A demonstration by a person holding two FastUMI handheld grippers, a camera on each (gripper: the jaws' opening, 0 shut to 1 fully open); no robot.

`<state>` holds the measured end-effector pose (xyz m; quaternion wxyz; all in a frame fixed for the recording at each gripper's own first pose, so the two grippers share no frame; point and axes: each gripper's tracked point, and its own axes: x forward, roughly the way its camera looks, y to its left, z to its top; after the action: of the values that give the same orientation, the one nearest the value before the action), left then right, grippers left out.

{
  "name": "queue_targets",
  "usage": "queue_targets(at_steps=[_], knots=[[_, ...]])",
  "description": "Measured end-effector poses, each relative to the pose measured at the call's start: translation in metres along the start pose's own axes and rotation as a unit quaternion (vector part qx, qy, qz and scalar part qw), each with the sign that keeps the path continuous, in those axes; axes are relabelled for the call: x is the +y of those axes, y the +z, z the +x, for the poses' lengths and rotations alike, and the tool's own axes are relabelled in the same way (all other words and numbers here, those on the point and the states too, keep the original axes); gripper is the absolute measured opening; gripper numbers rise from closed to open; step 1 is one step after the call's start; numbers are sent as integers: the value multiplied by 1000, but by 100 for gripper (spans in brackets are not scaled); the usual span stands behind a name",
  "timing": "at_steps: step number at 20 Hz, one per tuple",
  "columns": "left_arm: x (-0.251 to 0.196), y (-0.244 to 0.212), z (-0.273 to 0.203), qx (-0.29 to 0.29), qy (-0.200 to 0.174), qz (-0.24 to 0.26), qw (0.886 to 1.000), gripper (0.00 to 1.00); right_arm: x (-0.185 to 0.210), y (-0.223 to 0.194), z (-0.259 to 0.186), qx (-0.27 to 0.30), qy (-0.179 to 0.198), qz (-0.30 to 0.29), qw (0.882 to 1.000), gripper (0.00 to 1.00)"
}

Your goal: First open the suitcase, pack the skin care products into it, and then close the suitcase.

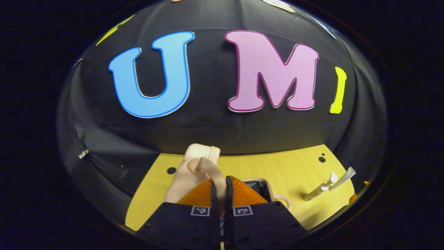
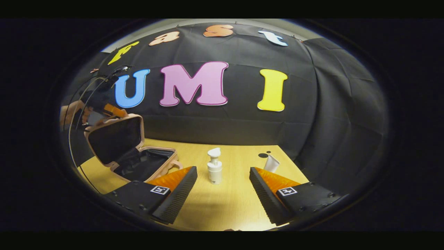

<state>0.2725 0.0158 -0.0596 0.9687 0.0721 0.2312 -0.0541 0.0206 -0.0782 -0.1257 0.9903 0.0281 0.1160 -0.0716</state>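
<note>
Left gripper (image 1: pixel 220 194) clamps suitcase handle (image 1: pixel 211 170), propping lid (image 2: pixel 116 139) up; right gripper (image 2: pixel 222 185) spread wide, lining up pump bottle (image 2: pixel 214 170).

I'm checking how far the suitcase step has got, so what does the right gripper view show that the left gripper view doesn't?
Right gripper view alone: the suitcase's raised lid with its dark lining and open base, a hand at the lid's top, and the right gripper open toward the pump bottle.

Left gripper view alone: the left gripper shut on the suitcase handle.

Both: the yellow table, the bottle and the white tube.
</note>
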Motion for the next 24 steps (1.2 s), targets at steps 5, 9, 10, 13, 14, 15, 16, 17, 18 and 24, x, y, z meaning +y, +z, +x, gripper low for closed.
queue_targets(at_steps=[5,9,10,13,14,15,16,17,18,24], knots=[[128,-27,43,0,99,37,994,10,21,0,9,-9,-6,-31,999,97],[220,-74,88,-5,168,47,985,10,51,-11,22,-5,3,-23,1000,97],[231,-92,100,5,168,34,985,10,58,-12,23,-7,3,-8,1000,97],[251,-136,130,34,165,-2,986,9,77,-17,28,-15,1,-12,1000,97],[249,-144,137,48,163,1,985,7,83,-21,29,-14,6,-19,1000,97],[249,-150,145,60,162,2,985,9,86,-23,30,-12,11,-22,1000,97],[250,-159,153,73,160,2,984,9,85,-25,30,-12,11,-23,1000,97],[250,-163,159,84,158,1,984,8,81,-27,31,-11,6,-22,1000,96],[254,-170,161,90,158,-3,983,9,78,-30,32,-9,1,-21,1000,97],[287,-140,129,42,207,-7,977,73,50,-24,33,-21,-21,-28,999,97]])
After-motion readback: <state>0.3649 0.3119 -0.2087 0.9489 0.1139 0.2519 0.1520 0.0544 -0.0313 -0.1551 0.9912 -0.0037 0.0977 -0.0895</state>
